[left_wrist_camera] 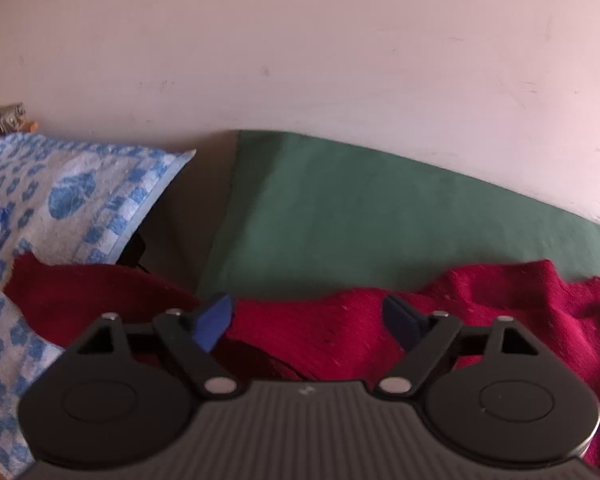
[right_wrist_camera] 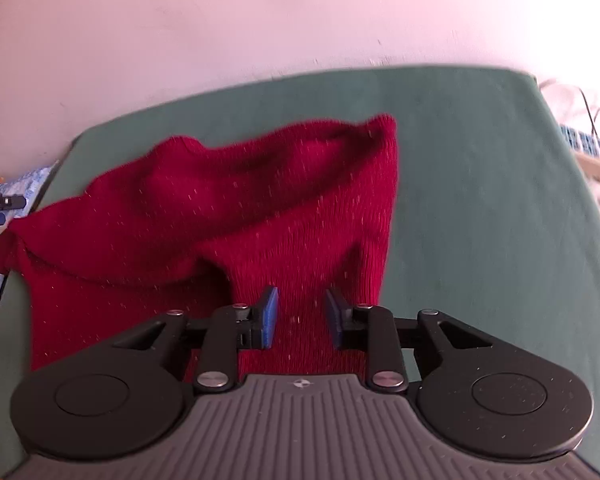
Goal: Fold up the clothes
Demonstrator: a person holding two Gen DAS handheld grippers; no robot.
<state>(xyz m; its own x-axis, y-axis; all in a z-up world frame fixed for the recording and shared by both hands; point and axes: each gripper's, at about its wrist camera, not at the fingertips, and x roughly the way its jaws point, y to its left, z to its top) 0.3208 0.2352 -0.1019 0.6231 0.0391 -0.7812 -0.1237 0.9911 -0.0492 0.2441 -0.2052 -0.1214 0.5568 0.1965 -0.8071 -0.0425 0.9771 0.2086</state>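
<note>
Dark red knitted sweater (right_wrist_camera: 228, 216) lies bunched on green cloth-covered table (right_wrist_camera: 480, 184), partly folded, spread for squaring. Left gripper (left_wrist_camera: 308, 320) released wide, sweater at 6 o'clock. Right gripper (right_wrist_camera: 302, 318) part-open, unclenched, above knit, likely repositioning.

Left tool (left_wrist_camera: 308, 322): angled downward, jaws spread wide, nothing between pads. Right tool (right_wrist_camera: 302, 318): angled downward, jaws partly apart, nothing gripped.
</note>
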